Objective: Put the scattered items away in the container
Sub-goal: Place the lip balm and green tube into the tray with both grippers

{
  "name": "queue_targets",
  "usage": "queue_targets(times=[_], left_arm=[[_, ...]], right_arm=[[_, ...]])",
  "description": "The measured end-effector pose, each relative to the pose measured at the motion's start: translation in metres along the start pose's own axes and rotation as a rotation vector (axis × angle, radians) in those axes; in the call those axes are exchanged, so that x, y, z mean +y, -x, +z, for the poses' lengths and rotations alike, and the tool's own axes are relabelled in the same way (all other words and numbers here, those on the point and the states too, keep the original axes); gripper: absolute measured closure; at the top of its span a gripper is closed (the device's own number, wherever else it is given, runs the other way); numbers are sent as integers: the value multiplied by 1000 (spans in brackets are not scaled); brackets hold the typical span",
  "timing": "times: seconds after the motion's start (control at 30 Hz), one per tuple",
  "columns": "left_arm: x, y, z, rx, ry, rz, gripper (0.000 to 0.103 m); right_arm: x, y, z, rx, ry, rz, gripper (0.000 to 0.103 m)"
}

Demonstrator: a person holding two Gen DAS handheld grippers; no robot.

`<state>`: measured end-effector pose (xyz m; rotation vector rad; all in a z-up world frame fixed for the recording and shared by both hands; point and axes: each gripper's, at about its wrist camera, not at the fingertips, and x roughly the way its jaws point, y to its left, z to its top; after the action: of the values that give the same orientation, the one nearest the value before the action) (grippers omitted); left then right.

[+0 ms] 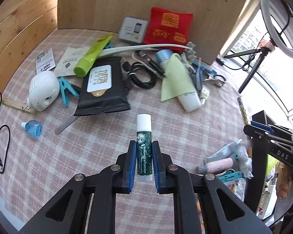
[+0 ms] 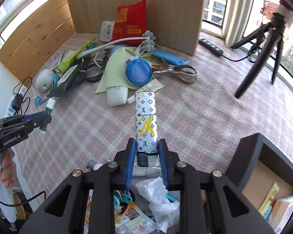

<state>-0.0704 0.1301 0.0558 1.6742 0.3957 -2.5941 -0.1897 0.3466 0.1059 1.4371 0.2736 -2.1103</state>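
Observation:
My left gripper (image 1: 144, 143) is shut on a green and white lip balm stick (image 1: 144, 146), held above the checked cloth; it also shows in the right wrist view (image 2: 46, 115). My right gripper (image 2: 146, 142) is shut on a white patterned lighter-shaped case (image 2: 145, 120), held above a pile of gathered items (image 2: 158, 198) below it. The right gripper shows at the right edge of the left view (image 1: 271, 134). Scattered items lie farther back: a black wipes pack (image 1: 102, 86), a green tube (image 1: 92, 55), a white bottle (image 1: 187, 97), a red pouch (image 1: 167, 26).
A wooden board (image 1: 127, 2) stands behind the clutter. A black cable coil (image 1: 141, 76), blue clips (image 1: 65, 89), a white round device (image 1: 43, 89), metal tongs (image 2: 177, 71) and a blue round case (image 2: 138, 72) lie on the cloth. A tripod (image 2: 263, 48) stands right. A dark box (image 2: 263, 175) sits at lower right.

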Motion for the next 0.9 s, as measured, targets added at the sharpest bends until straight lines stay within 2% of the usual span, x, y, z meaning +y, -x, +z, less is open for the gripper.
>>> queue_targets(times=[0.03,0.07,0.2,0.37,0.6,0.73,0.77,0.8,0.83,0.87,0.9], left_arm=[[-5,3,0,-4,-19,-19,89],[-13,10,-4,-8,-40,-35,89],[-62,28,-12,-15,-126,-116,89],[-134,38,-28,-1,-253,-220,89],[-222,49,-63,34,-426,-331,89],[-261,55,-87,73,-527,-384,88],[-268,56,-93,81,-550,-388,81],[-274,57,-98,84,-568,-384,64],[-277,59,-102,75,-581,-387,59],[-278,62,-104,59,-594,-383,58],[-278,63,-106,47,-605,-372,59]], right_arm=[[4,9,-31,-16,-21,-8,80],[9,14,-42,-29,-40,-15,80],[-4,45,-62,-86,-89,-89,80],[-42,96,-102,-141,-180,-193,80],[-98,149,-181,-145,-351,-320,80],[-122,165,-220,-134,-438,-359,79],[-125,167,-226,-127,-440,-359,79],[-128,169,-230,-124,-446,-370,73],[-130,172,-233,-126,-458,-384,67],[-130,175,-236,-139,-469,-386,57],[-130,178,-237,-156,-471,-375,56]])
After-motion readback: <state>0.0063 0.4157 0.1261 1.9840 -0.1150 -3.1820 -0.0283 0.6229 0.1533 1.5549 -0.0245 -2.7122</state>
